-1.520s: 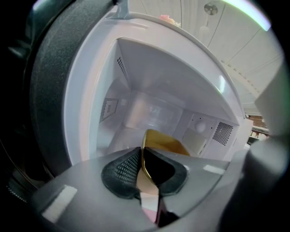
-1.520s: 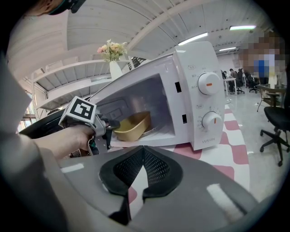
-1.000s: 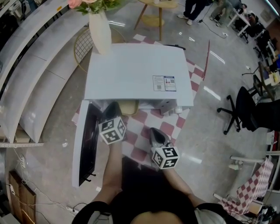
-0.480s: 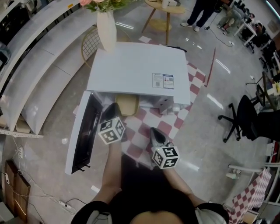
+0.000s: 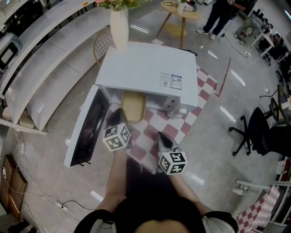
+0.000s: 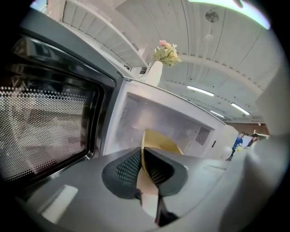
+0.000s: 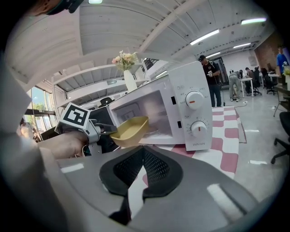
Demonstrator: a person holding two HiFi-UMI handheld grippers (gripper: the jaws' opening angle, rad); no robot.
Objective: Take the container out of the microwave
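- One microwave (image 5: 145, 73), door open.
- One yellow container (image 5: 132, 107) at its mouth, rim pinched by left gripper (image 6: 142, 170).
- Right gripper (image 7: 142, 170) before microwave, jaws pressed together, empty.

A tall white ceramic vase (image 5: 119, 28) of pink flowers stands at the back, with a gold wire frame (image 5: 103, 43) just beside it. A red-and-white checked cloth (image 5: 157, 129) lies on the glossy grey floor (image 5: 50, 113). Farther off are a round wooden side table (image 5: 181, 10), a standing person (image 5: 220, 13) and a black office chair (image 5: 254, 132).
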